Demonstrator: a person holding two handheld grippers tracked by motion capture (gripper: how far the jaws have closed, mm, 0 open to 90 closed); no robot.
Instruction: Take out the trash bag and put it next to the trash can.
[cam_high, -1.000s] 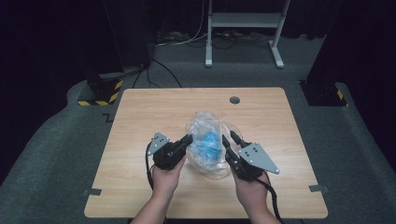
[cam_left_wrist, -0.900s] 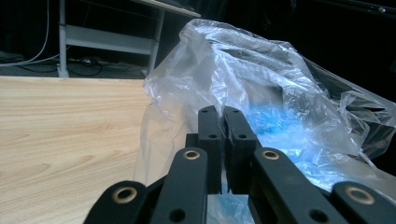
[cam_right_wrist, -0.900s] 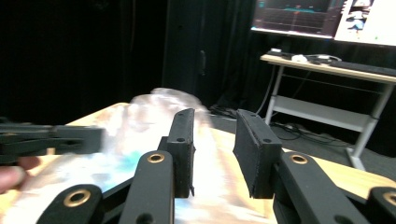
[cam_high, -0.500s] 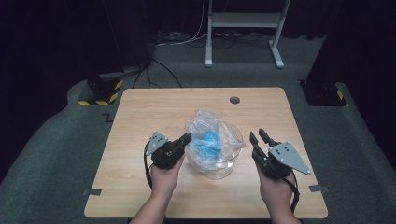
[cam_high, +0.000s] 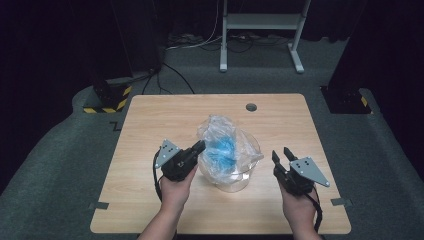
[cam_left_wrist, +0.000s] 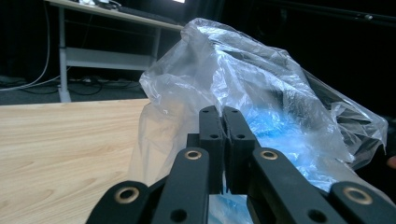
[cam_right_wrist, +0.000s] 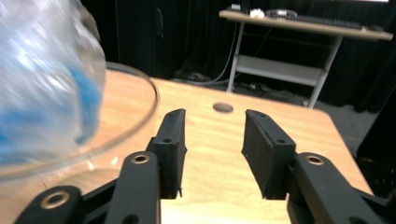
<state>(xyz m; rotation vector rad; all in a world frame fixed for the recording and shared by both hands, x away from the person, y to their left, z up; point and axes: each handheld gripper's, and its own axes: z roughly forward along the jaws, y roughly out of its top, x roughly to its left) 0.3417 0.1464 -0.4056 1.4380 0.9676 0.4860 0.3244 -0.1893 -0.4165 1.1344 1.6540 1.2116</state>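
Pinching the thin film of a clear plastic bag (cam_high: 225, 150), the left claw (cam_high: 199, 147) has its jaws pressed together on the bag's near-left side, as the left gripper view shows: the two black jaws meet flat with plastic (cam_left_wrist: 261, 107) bunched around and behind their tips. The bag sits in a clear glass bowl (cam_high: 239, 181) near the middle of the wooden tabletop (cam_high: 150, 125), billowing up above the rim, with something bright blue (cam_high: 220, 150) inside it. The left hand (cam_high: 175, 192) comes in from the bottom edge of the high view and holds its claw slanted toward the bowl.

The right claw (cam_high: 281, 153) stands apart from the bowl on its right side, above bare wood, nothing between its jaws. Its jaws have just been opening and are spread, with a clear gap in the right gripper view (cam_right_wrist: 212, 140). In that view the bowl's curved glass rim (cam_right_wrist: 149, 107) and the blurred bag (cam_right_wrist: 46, 74) lie to the left of the jaws, and a small round hole (cam_right_wrist: 222, 108) in the tabletop shows beyond them. The right hand (cam_high: 299, 207) grips it from below, a cable (cam_high: 316, 210) trailing back along the wrist.

Behind the tabletop, on the grey floor, stands a white metal frame (cam_high: 260, 30), and a yellow-and-black striped block (cam_high: 107, 97) lies off the far left corner.
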